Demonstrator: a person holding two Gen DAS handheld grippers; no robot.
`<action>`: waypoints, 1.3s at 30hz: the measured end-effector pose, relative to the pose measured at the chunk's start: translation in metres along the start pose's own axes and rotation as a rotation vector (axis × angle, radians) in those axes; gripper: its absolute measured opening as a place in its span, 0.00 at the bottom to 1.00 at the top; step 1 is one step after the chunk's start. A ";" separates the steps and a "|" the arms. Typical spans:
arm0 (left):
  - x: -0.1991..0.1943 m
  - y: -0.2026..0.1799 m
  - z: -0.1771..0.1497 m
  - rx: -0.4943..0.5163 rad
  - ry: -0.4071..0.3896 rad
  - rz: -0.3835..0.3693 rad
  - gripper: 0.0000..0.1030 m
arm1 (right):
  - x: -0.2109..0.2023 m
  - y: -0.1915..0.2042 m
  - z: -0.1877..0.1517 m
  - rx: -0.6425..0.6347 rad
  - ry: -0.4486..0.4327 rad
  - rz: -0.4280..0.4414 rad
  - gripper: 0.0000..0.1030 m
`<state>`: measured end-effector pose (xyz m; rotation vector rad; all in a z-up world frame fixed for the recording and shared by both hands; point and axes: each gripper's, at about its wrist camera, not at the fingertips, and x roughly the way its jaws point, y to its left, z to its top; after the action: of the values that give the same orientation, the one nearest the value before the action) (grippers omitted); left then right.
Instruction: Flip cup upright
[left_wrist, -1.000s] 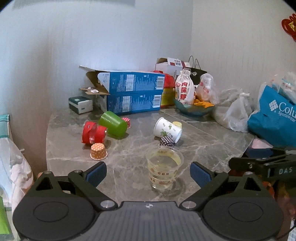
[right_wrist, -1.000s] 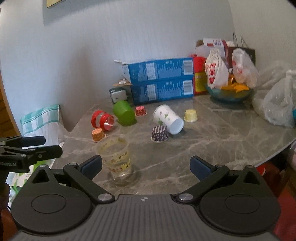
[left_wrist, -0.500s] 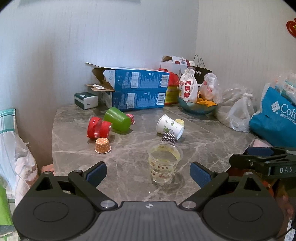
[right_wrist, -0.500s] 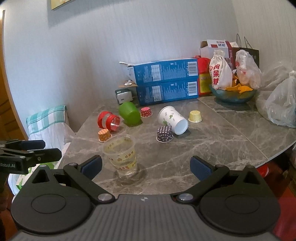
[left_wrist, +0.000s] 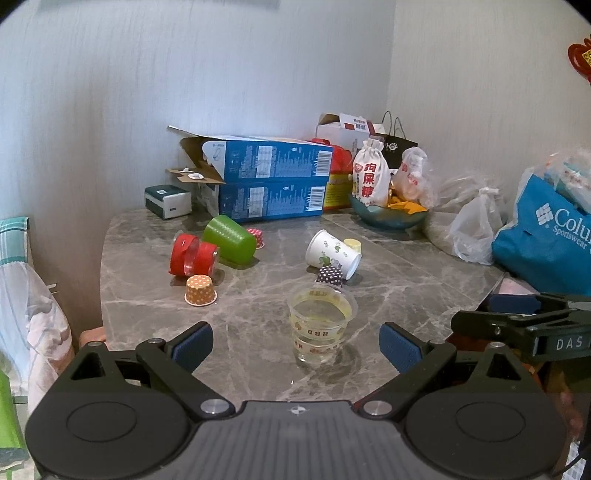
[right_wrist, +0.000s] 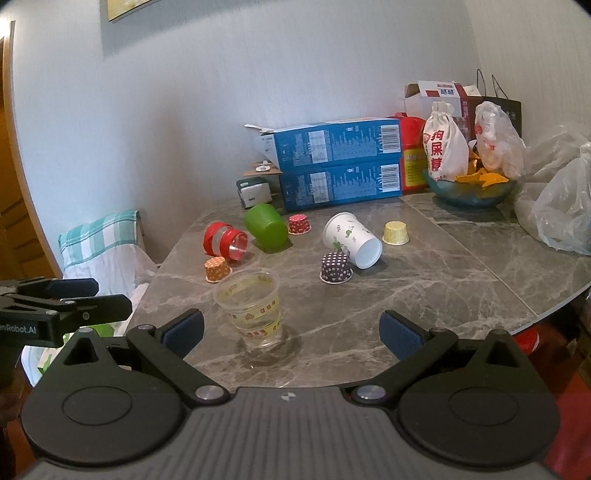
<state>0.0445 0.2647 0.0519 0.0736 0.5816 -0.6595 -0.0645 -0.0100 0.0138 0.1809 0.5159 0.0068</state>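
Note:
A clear plastic cup stands upright near the front edge of the marble table. Behind it, a white patterned paper cup, a green cup and a red cup lie on their sides. My left gripper is open and empty just short of the clear cup. My right gripper is open and empty, the clear cup to its front left.
Small paper baking cups stand upside down: orange, dark dotted, red, yellow. Two blue boxes, a bowl with bags, plastic bags and a blue Columbia bag line the back and right.
Both grippers have drawn back and risen a little from the table. The clear cup looks smaller and farther off. Nothing on the table has moved.

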 end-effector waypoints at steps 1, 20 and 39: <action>0.000 0.000 0.000 0.000 0.001 -0.002 0.95 | 0.000 0.001 0.000 -0.004 0.001 0.002 0.99; 0.006 -0.001 0.001 -0.003 0.009 -0.013 0.95 | 0.000 0.003 -0.003 -0.008 0.005 0.023 0.99; 0.007 -0.003 0.001 -0.009 0.006 -0.017 0.95 | 0.002 0.002 -0.002 -0.013 0.008 0.031 0.99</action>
<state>0.0476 0.2585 0.0489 0.0627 0.5913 -0.6734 -0.0638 -0.0073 0.0122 0.1759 0.5208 0.0408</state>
